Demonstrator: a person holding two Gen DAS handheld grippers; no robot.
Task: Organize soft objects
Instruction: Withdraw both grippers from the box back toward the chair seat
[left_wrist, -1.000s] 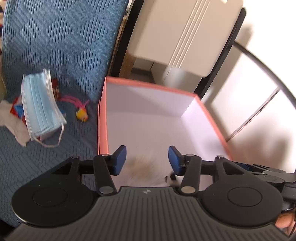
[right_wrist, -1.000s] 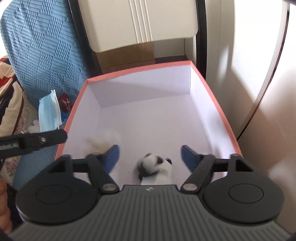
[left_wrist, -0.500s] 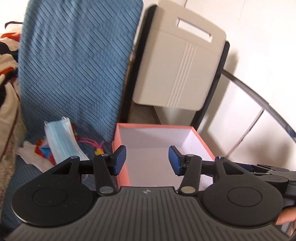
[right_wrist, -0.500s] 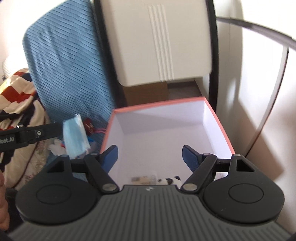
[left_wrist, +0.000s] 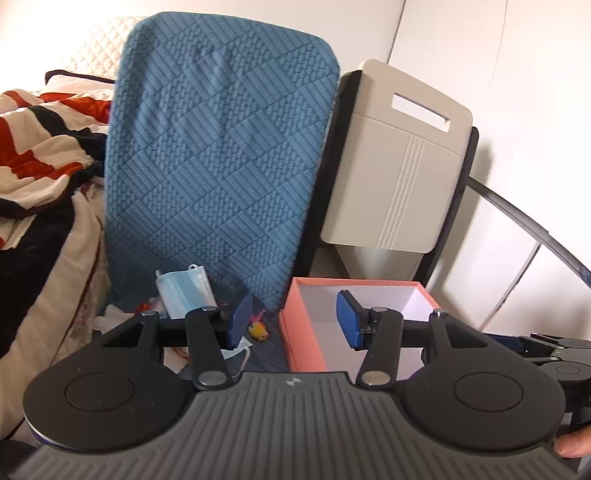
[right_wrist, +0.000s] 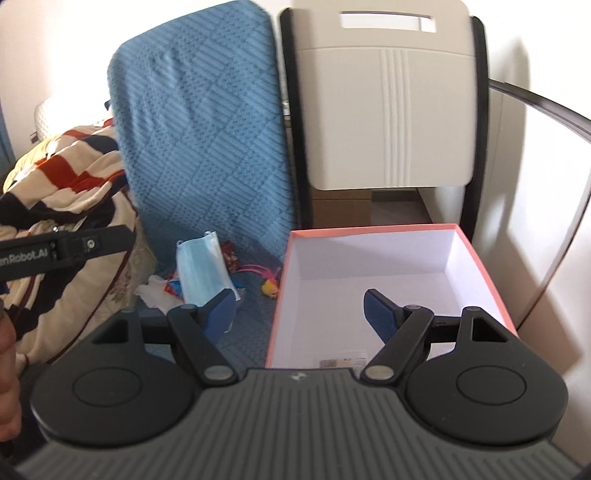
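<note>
Both my hand-held grippers, left (left_wrist: 291, 321) and right (right_wrist: 299, 314), hang with jaws apart and empty above the coral-rimmed white cardboard box (right_wrist: 491, 288). Left of that box lies a pale blue pleated face mask (right_wrist: 201, 269).

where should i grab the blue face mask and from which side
Pinch the face mask across its pleated upper body, coming from above with the left gripper, which is open. The mask leans against the blue cushion, so its top edge stands free; its lower end is hidden behind the fingers.
</note>
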